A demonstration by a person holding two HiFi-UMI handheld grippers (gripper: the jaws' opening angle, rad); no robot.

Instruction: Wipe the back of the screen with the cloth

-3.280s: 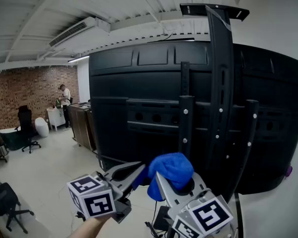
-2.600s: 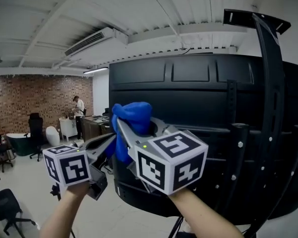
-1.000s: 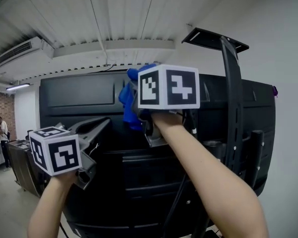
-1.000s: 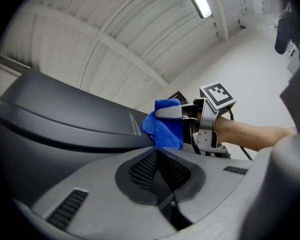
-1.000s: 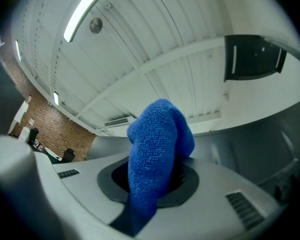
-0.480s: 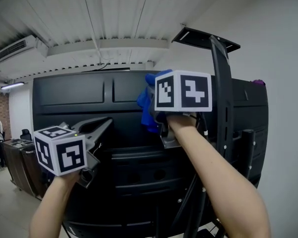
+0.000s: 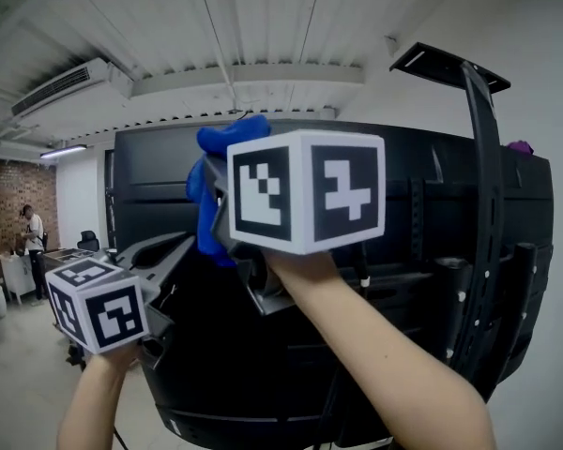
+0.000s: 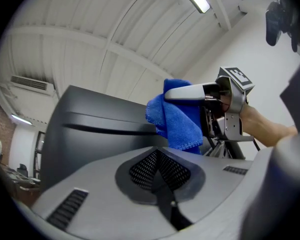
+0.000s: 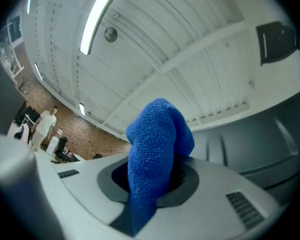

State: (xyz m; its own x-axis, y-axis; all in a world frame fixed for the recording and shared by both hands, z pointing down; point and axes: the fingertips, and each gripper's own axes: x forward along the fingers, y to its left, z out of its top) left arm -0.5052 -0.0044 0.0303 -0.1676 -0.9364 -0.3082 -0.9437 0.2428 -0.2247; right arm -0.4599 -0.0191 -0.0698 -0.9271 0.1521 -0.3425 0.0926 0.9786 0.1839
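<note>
Your right claw (image 9: 151,186) is clamped tight on the blue cloth (image 9: 157,144), holding it high at the upper part of the black screen (image 7: 432,223), on its back. Your left claw (image 8: 159,165) is closed on nothing, lower and to the left.

Right gripper (image 7: 223,216) held high at centre, jaws clamped on blue cloth (image 9: 157,149), right forearm (image 7: 375,364) reaching up from bottom right. Left gripper (image 7: 174,251) lower, to its left, jaws closed together, nothing between them. Left forearm (image 7: 89,406) comes up from bottom left.
</note>
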